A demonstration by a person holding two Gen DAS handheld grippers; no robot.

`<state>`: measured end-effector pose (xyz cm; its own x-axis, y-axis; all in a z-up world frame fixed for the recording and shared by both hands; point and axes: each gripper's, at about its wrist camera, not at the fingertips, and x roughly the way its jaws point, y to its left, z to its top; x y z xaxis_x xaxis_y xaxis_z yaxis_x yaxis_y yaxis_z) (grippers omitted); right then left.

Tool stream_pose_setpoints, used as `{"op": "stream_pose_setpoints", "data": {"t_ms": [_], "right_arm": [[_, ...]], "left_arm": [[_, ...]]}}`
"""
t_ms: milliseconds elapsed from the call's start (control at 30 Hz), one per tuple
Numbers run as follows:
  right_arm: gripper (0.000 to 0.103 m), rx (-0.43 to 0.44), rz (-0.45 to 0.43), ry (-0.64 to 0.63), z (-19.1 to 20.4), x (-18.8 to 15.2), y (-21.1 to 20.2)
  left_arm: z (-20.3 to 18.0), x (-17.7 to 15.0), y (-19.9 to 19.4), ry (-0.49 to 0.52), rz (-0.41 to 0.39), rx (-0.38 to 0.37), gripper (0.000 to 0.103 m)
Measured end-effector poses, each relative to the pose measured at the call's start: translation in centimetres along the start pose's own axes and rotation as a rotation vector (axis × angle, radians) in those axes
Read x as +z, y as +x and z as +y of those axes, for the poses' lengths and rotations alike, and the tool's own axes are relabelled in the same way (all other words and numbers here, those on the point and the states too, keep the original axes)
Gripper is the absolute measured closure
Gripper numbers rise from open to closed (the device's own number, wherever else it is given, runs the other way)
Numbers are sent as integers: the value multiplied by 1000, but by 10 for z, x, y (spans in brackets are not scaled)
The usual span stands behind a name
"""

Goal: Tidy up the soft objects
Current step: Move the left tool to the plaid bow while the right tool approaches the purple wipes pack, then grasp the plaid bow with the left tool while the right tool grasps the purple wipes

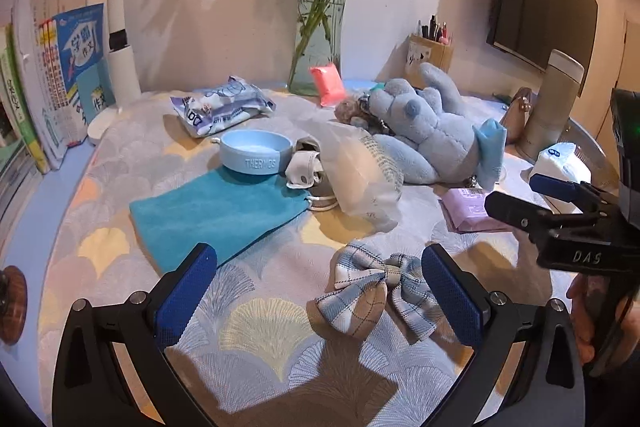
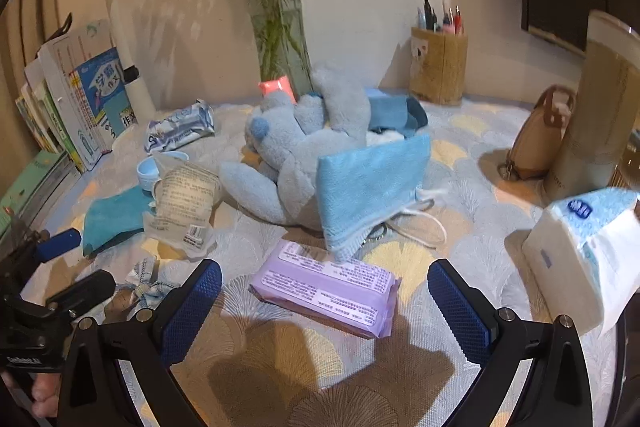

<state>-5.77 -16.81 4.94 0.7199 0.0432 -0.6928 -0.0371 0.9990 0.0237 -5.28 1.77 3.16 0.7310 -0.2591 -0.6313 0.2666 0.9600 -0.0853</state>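
Observation:
A plaid blue-and-white bow (image 1: 380, 297) lies on the patterned cloth between the wide-spread pads of my left gripper (image 1: 320, 301), which is open and not touching it. The bow (image 2: 146, 281) also shows at the left of the right wrist view. My right gripper (image 2: 325, 313) is open above a purple wipes pack (image 2: 326, 289) without pressing on it. A blue plush toy (image 1: 424, 131) lies further back, with a light blue towel (image 2: 370, 183) leaning against it. A teal cloth (image 1: 212, 213) lies flat on the left.
A blue Thermos lid (image 1: 252, 157), a clear plastic bag (image 1: 360, 175), a face mask (image 1: 304, 173), tissue packs (image 2: 584, 255) and a pink packet (image 1: 328, 85) litter the cloth. At the back stand a glass vase (image 1: 320, 27), books (image 1: 52, 67), a lamp (image 1: 120, 39), a pen holder (image 2: 438, 65) and a flask (image 1: 554, 105).

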Motion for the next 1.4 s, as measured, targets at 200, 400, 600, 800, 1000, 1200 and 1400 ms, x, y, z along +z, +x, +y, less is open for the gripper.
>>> {"op": "stream_pose_setpoints", "data": {"t_ms": [200,400,600,800,1000,1200,1400], "right_arm": [[0,-33,-33,-27,8,-5,-2],[0,-62,-94,21,1,-7,-18],[0,19,19,-30,-22,-1,-20],[0,90,113,-140,-29,5,-2],[0,129,151,-210,-27,6,18],[1,139,225,-273,-19,7,42],[45,194,243,-280,-10,1,37]], "left_arm": [[2,0,5,-19,36,-25,1],[2,1,3,-24,46,-21,1],[-13,2,6,-19,142,-105,7],[-31,1,10,56,145,-112,7],[-32,0,17,78,166,-168,7],[-21,1,25,2,230,-268,16],[-26,-1,27,18,246,-221,19]]}}
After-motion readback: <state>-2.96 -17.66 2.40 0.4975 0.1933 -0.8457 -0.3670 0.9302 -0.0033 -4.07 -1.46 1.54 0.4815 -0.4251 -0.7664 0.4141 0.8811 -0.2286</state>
